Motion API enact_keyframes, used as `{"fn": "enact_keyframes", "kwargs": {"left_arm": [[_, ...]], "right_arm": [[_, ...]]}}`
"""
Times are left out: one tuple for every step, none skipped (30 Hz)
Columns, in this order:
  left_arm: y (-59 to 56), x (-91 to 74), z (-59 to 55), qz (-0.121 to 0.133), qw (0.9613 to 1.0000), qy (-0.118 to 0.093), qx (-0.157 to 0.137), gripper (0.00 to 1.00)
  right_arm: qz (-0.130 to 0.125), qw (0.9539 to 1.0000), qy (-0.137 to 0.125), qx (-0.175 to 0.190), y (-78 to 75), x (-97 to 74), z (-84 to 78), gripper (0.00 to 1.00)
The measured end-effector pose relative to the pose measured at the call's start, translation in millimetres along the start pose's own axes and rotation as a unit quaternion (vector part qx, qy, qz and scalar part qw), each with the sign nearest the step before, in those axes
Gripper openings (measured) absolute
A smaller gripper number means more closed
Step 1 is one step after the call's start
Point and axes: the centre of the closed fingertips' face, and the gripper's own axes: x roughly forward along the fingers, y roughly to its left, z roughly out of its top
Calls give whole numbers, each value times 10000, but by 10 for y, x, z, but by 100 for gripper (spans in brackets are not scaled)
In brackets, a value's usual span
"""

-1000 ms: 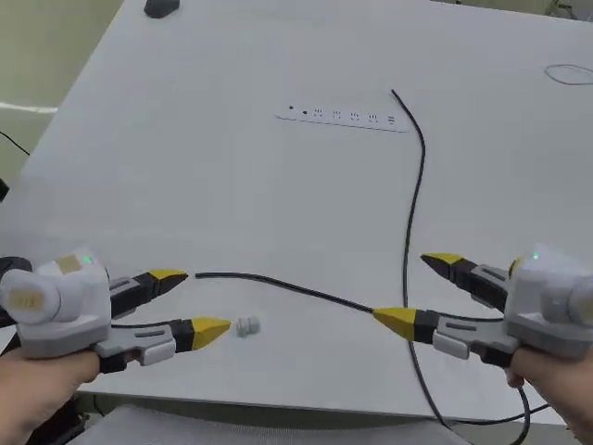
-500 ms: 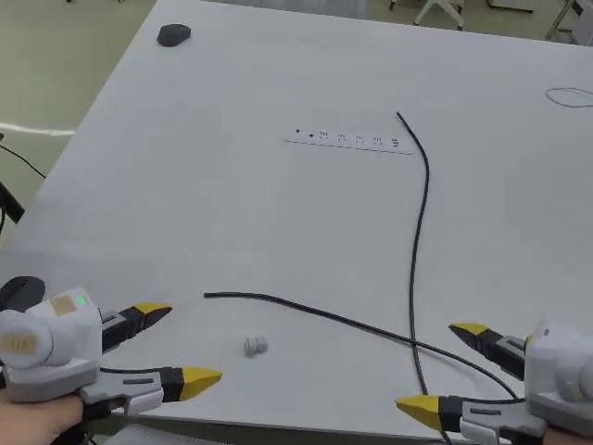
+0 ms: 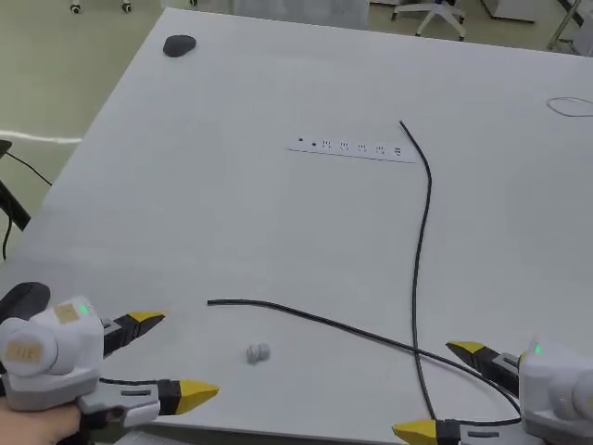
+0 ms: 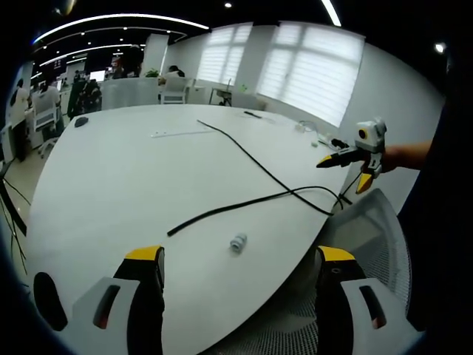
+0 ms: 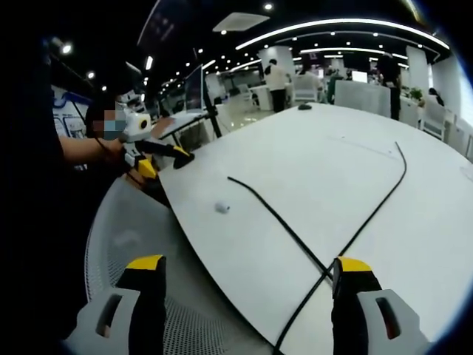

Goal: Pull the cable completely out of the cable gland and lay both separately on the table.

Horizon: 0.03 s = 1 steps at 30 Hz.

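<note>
The white table [image 3: 185,185] carries 1 power strip [image 3: 350,148]; nearer than it lie a black cable [image 3: 422,232] and a cable gland [image 3: 258,352], apart.

The head view looks steeply down over the wide white counter [image 3: 232,213]. Both gripper views skim low from its near edge, angled inward, sharing the thin black cable [image 3: 243,301].

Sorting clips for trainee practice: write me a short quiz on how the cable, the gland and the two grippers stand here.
1. True or false: the cable gland is threaded on the black cable.
2. What do the left gripper and the right gripper hold? A) the cable B) the gland C) nothing
3. Fill in: on the table, the gland lies nearer the ____ gripper.
Key: 1 false, it lies apart from the cable. 2 C, both pairs of jaws are open and empty. 3 left.
</note>
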Motion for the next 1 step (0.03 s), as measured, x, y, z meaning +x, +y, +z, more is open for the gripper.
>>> {"fn": "enact_keyframes", "kwargs": {"left_arm": [[3,1,-5,-4,10000,7,12,83]], "right_arm": [[2,10000,3,15,0,-1,-3,95]]}}
